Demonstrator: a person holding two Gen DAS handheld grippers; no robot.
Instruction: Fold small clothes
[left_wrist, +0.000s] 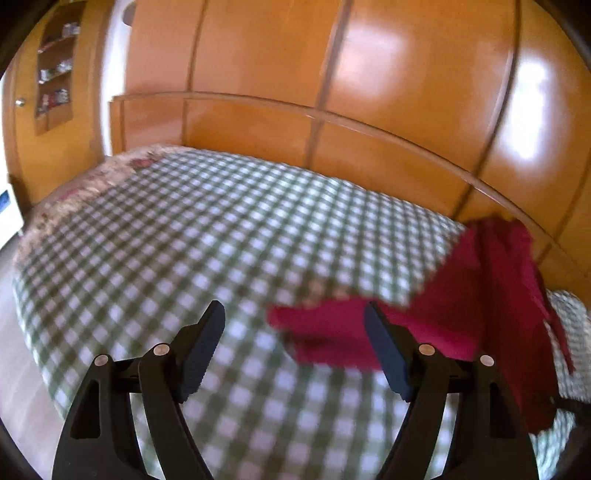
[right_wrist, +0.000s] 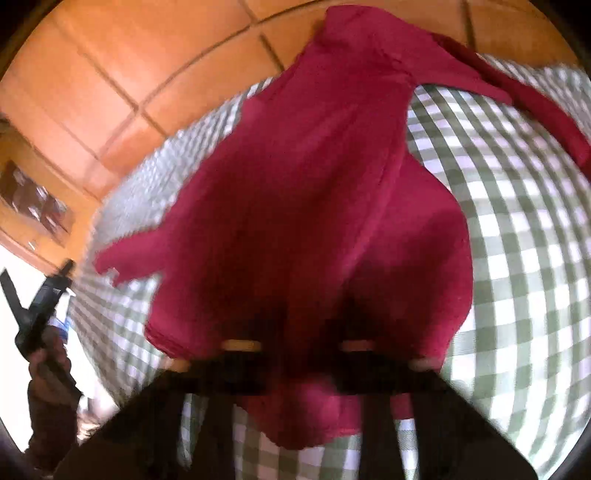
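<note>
A dark red small garment (left_wrist: 491, 295) hangs lifted above the green-and-white checked bed cover (left_wrist: 184, 236) at the right of the left wrist view, one sleeve trailing left. My left gripper (left_wrist: 295, 332) is open and empty, just left of that sleeve. In the right wrist view the garment (right_wrist: 314, 192) fills the middle and drapes over my right gripper (right_wrist: 299, 354), which is shut on its cloth; the fingertips are hidden by fabric. The left gripper (right_wrist: 35, 306) shows at the far left of that view, held in a hand.
A wooden headboard (left_wrist: 314, 140) and glossy wooden wardrobe doors (left_wrist: 406, 74) stand behind the bed. A shelf niche (left_wrist: 55, 70) is at the far left. The checked cover (right_wrist: 517, 240) spreads to the right.
</note>
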